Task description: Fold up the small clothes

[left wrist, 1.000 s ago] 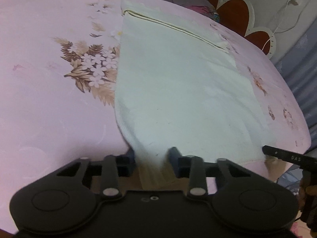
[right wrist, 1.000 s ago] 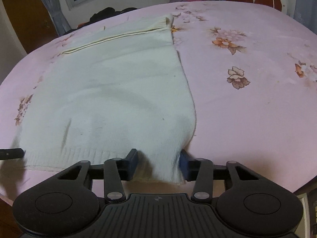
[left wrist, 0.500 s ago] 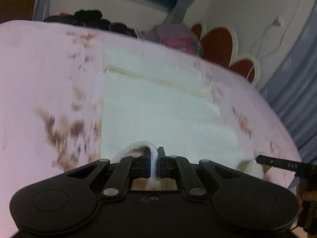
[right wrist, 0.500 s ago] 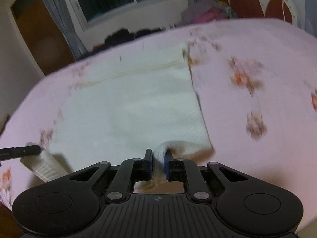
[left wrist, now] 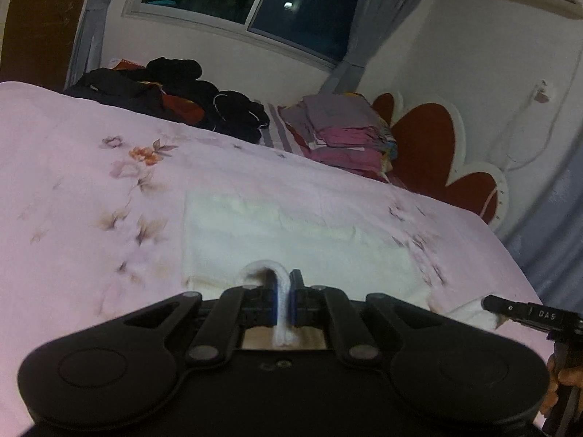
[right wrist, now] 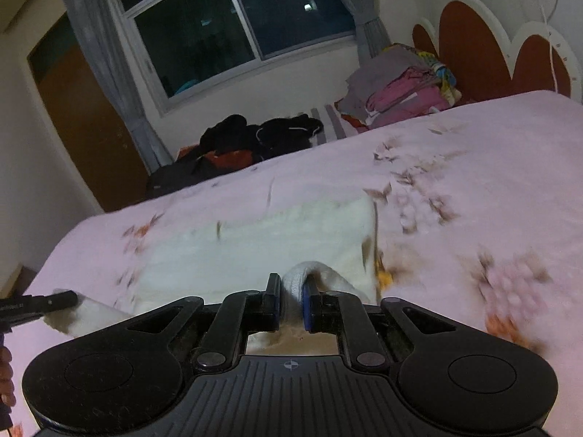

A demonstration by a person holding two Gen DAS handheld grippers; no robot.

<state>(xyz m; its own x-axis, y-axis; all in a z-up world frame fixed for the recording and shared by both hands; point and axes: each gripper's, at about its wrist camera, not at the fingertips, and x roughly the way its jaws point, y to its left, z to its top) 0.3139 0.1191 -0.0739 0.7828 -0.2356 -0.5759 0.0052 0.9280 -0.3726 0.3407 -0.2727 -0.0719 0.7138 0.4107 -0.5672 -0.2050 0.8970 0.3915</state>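
Cream garment (left wrist: 291, 240) blurred on the bed (left wrist: 91, 189), near hem hidden, pinched in both tight-closed claws: left claw (left wrist: 283, 300), right claw (right wrist: 291, 300).

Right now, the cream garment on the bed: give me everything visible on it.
The cream garment looks like soft knit, off-white, with a ribbed near hem. It lies across the pink floral bedspread, far part flat, near edge lifted off it. The left tool is shut on a bunched loop of hem at one corner; the right tool is shut on the other. Motion blur hides finer detail. Nothing else touches it.
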